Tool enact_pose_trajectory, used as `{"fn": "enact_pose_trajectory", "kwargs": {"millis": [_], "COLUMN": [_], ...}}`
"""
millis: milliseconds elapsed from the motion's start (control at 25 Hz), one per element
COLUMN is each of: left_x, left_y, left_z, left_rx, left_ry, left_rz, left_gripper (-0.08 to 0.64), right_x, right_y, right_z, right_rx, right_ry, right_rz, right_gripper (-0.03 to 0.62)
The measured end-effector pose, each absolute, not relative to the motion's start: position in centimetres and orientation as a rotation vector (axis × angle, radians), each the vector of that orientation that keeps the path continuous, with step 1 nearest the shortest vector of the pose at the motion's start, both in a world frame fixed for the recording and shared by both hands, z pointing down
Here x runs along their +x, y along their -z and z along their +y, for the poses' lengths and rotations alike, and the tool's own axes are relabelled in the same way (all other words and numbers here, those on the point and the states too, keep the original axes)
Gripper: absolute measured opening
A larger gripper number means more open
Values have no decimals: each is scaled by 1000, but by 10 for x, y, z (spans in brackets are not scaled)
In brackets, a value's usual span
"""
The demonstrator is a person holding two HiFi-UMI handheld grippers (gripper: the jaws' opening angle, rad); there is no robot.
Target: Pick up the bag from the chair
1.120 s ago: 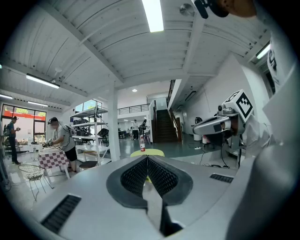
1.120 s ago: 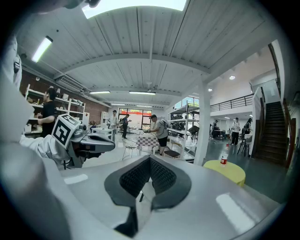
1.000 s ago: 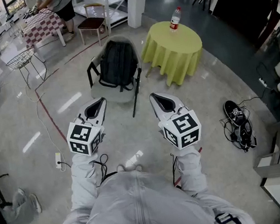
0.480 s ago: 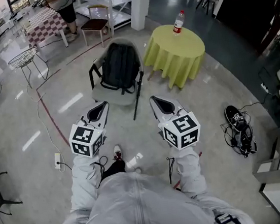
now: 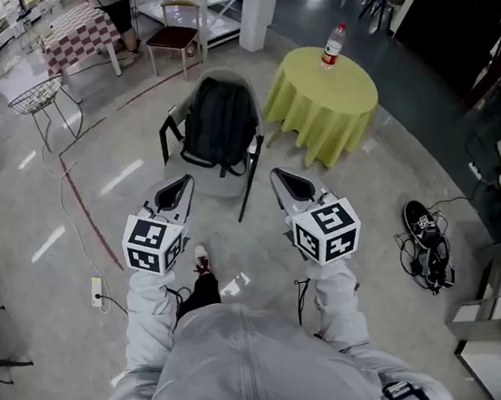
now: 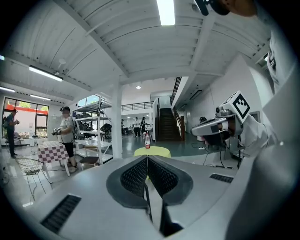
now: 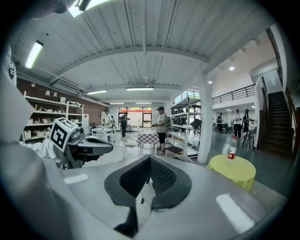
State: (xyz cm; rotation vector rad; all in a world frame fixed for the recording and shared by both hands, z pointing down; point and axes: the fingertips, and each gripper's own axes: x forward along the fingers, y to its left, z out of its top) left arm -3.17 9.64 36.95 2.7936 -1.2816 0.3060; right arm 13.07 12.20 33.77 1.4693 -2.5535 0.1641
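A black backpack (image 5: pixel 218 124) leans upright against the back of a grey chair (image 5: pixel 212 179) with black arms, straight ahead in the head view. My left gripper (image 5: pixel 179 186) and right gripper (image 5: pixel 280 176) are held side by side short of the chair, apart from the bag. Both are shut with nothing between the jaws. In the left gripper view the left gripper (image 6: pixel 147 158) points over the yellow table. The right gripper (image 7: pixel 150 159) aims level into the room; the bag is hidden behind its jaws.
A round table with a yellow cloth (image 5: pixel 329 102) and a bottle (image 5: pixel 332 44) stands right of the chair. Shoes and cables (image 5: pixel 426 235) lie on the floor at right. A power strip with a cord (image 5: pixel 96 291), a wire table (image 5: pixel 35 96), a wooden chair (image 5: pixel 174 36) and a person (image 5: pixel 115 2) are at left and behind.
The person has stepped toward the chair, so the chair and bag sit slightly closer to the grippers. A foot now shows below. Both grippers stay shut.
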Motion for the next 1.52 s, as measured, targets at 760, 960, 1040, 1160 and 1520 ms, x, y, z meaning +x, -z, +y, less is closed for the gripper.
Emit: {"fn": "enact_pose_trajectory", "kwargs": {"millis": [760,960,1040,1160,1520], "left_x": [-70,-79,-82,-83,-80], "left_y": [-394,-413,-420,-431,-485], "left_z": [-145,-183,-196,-215,-272], "left_rx": [2763,2748,2737,2718,2633], "left_ry": [-348,-391,-408,-431,-529], "left_rz": [-1181,-1127,-1112,-1087,-1041], "left_gripper": [8,6,8,8,9], "right_x": [104,100,100,104,117], "right_y": [-356,-369,-371,-377,-422], "right_z": [-107,-146,-159,-178,-240], "right_rx": [1560,1597,1618,1633,1579], "right_ry": [-234,-271,-286,-313,-417], "right_rz": [-2424,-2379,-2365,-2342,-2281], "right_gripper": [11,11,11,12,32]}}
